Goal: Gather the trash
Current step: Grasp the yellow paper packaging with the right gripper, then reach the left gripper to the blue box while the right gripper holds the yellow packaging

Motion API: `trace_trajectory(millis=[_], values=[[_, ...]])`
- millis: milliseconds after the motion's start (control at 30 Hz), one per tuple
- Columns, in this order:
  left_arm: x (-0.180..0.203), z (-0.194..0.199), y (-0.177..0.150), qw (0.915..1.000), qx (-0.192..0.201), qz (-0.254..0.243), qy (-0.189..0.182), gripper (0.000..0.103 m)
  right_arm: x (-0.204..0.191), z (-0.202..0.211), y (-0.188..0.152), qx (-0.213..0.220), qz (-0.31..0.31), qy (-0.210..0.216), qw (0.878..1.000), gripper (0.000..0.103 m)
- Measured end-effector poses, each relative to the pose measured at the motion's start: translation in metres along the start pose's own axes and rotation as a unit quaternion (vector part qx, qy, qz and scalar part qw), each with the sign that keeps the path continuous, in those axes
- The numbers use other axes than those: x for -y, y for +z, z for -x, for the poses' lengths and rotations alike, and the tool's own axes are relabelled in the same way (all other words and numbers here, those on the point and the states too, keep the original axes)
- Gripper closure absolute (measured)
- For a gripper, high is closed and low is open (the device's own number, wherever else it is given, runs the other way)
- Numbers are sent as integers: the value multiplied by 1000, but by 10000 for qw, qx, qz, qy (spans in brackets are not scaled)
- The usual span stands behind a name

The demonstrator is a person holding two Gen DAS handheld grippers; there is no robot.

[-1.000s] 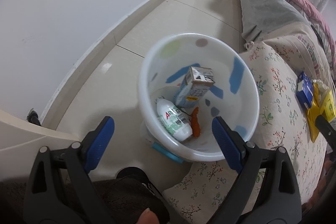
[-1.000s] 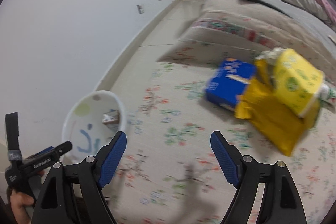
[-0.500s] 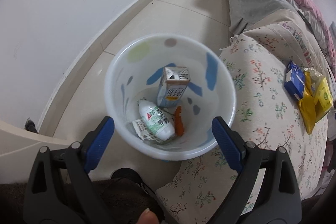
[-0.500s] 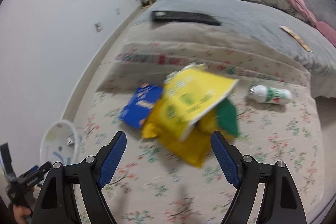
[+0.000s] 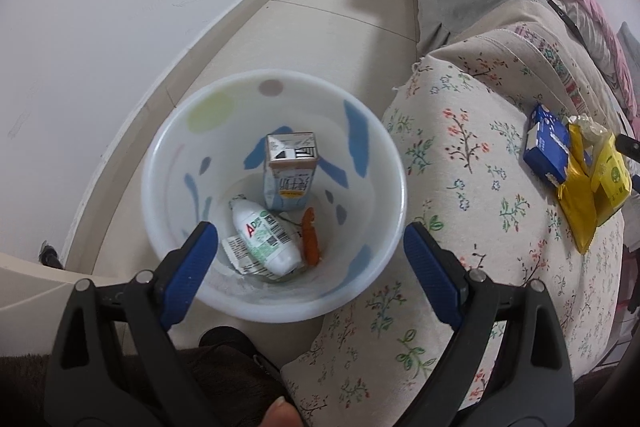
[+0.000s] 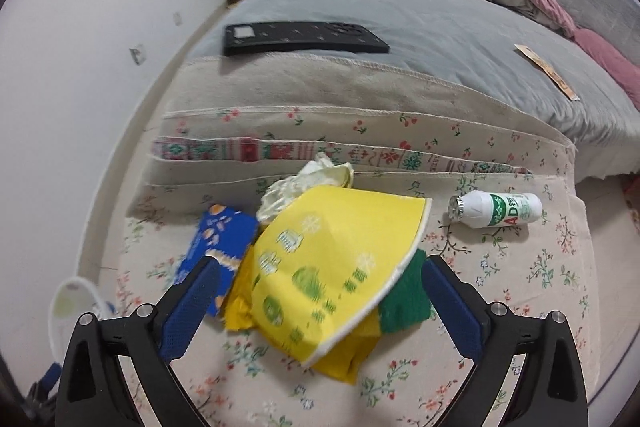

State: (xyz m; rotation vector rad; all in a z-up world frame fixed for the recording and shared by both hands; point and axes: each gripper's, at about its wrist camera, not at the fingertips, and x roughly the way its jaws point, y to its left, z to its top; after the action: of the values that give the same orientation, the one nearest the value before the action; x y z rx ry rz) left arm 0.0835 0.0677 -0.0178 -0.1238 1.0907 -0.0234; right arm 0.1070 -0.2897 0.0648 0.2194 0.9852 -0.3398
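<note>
The white bin (image 5: 276,195) stands on the tiled floor (image 5: 320,7), touching the edge of the bed with the flowered cover (image 5: 472,163), and everything here is told from this bin. Inside it, at the bottom, a small milk carton (image 5: 290,173) stands upright with a black and white code on its top and an orange band on its front; the print on it is too small to read. Just beside the carton lies a white bottle (image 5: 262,239) with a green label where a red "AD" and a barcode are readable, and next to the bottle lies a thin orange piece (image 5: 311,242). The left gripper (image 5: 310,271) hangs over the near rim of the bin; its fingers (image 5: 190,273) are wide apart and hold nothing. On the bed, well away from the bin, a pile of trash lies: a blue box (image 6: 218,255), a yellow cup (image 6: 332,275) with green prints that are blurred, a gold wrapper (image 6: 344,359) under it, a green piece (image 6: 404,301) and a crumpled pale paper (image 6: 308,185). The right gripper (image 6: 316,311) is above this pile, its fingers (image 6: 452,311) are opening to almost the widest and the yellow cup is seen between them without being pressed. Farther from the bin lies a second white bottle (image 6: 496,209) with a foil top and "AD" in red on a green label, and a black remote (image 6: 300,37) lies on the grey sheet.
</note>
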Motion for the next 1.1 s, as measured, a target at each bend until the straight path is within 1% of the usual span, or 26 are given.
trace_trajectory(millis=[133,267,300,333,400,567,633,667,700,733,800,900,967,1100], values=[[5,-2,1,10000,-22,-62,-14,9,-5,-15,5,-110,116,-274,9995,2],[10,-2,1,9999,-31,-127,-29,9,-2,-24,5,-192,117,-300,9993,2],[12,-2,1,9999,-31,-158,-40,9,-2,-25,5,-211,122,-279,9993,5],[14,-1,1,9998,-32,-176,-52,9,0,-26,5,-229,140,-241,9994,12],[21,-1,1,9996,-63,-269,-115,9,3,-26,3,-242,154,-135,9995,20],[40,2,2,9983,-69,-520,-245,9,21,-9,-1,-64,42,382,9992,31],[52,4,4,9972,-72,-659,-334,9,29,1,-3,36,39,571,9984,38],[56,5,5,9967,-77,-713,-374,9,33,7,-5,107,50,672,9977,40],[64,6,7,9958,-89,-796,-451,9,37,11,-6,178,53,764,9969,45],[71,7,9,9950,-99,-850,-508,9,41,15,-6,224,41,837,9962,53],[81,8,12,9937,-110,-940,-598,9,52,23,-7,328,-17,1053,9939,62],[102,9,18,9906,-100,-1179,-683,9,65,33,-7,480,-51,1246,9910,66],[115,7,22,9886,-108,-1324,-703,9,73,42,-6,577,-56,1389,9886,66],[144,1,31,9825,-13,-1656,-857,9,90,59,-2,778,-104,1843,9797,67]])
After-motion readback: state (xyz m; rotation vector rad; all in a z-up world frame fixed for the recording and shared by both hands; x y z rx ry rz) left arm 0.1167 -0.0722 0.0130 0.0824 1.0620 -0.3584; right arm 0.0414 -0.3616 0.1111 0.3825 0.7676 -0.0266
